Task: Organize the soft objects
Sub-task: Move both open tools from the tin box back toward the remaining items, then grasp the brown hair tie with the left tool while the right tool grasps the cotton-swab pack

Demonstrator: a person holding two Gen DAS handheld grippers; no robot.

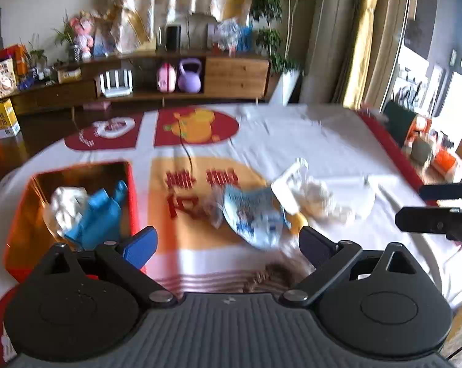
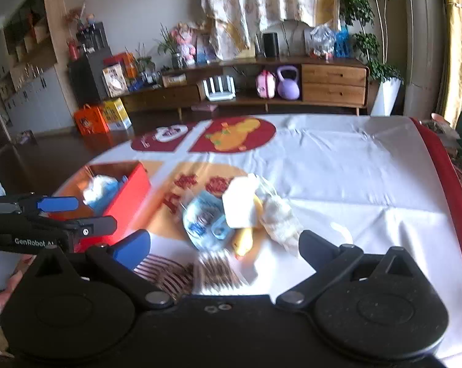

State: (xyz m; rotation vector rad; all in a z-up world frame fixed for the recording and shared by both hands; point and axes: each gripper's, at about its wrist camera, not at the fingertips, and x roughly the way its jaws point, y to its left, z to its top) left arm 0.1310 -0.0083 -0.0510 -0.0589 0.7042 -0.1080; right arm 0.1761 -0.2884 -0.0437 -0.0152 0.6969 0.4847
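While both claws hang above the near edge of the table, we note each one spread wide with nothing between its fingers: the left claw (image 1: 226,243) and the right claw (image 2: 223,245).

The red box (image 1: 132,190) sits at the left of the white cloth (image 1: 323,141) and already holds a blue cloth item (image 1: 99,217) and a white wad (image 1: 66,204).

The loose pile lies mid-table, right of the box: a blue-and-white printed packet (image 1: 252,214), a white piece (image 1: 287,190), a yellow item (image 2: 244,239) and a crumpled white rag (image 2: 280,217). Motion blur makes these identities uncertain.

Key relation: the pile lies straight ahead of both claws, just beyond the fingertips. The packet is the nearest piece to the left claw, its long axis running left-near to right-far. The left claw is also nearer the box, so we judge it better placed for the carry.
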